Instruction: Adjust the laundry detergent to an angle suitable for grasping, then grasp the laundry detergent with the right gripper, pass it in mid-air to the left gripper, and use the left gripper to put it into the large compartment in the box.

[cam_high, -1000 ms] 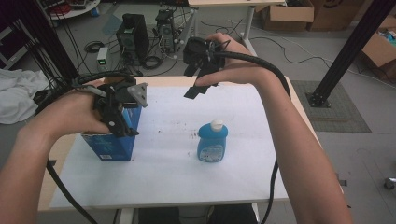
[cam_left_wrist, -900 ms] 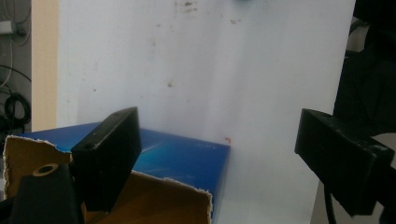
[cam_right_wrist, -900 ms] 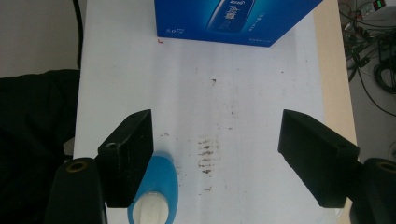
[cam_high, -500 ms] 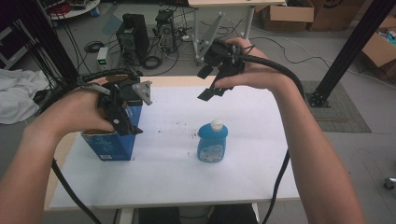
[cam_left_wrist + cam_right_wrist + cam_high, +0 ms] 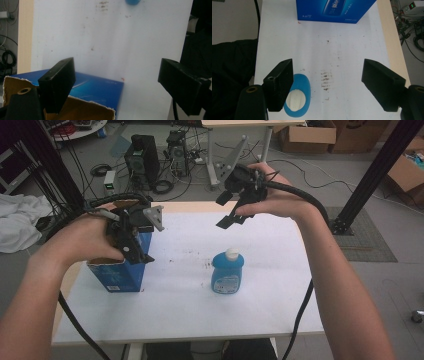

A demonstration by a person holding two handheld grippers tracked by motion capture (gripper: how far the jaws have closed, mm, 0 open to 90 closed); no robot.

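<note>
On the white-covered table (image 5: 180,310) stand two items: an upright blue cardboard box with a torn-open brown top (image 5: 120,270) at the left centre of the high view, and a squat blue plastic bottle with a white cap (image 5: 228,271) at the middle of the frame, well apart from the box. The left gripper (image 5: 134,246) hangs over the box's open top; in the left gripper view its jaws stand wide apart, one above the ragged cardboard rim (image 5: 75,105) and the other out over bare table, pressing on nothing. The right gripper (image 5: 231,210) is held in the air over the far edge of the table, upper centre of the high view, beyond the bottle and clear of it. Its jaws have just been opening and now stand spread with nothing between them; in the right gripper view the bottle's cap (image 5: 296,99) lies below and partly behind the jaw at lower left of that frame, not centred in the gap. Judged step: approach to the bottle, with the left hand placed at the box, probably to steady it as a receiver. The next move calls for the right hand to shift so the bottle sits between the jaws, descend squarely, and close on its body below the cap without tipping it.
</note>
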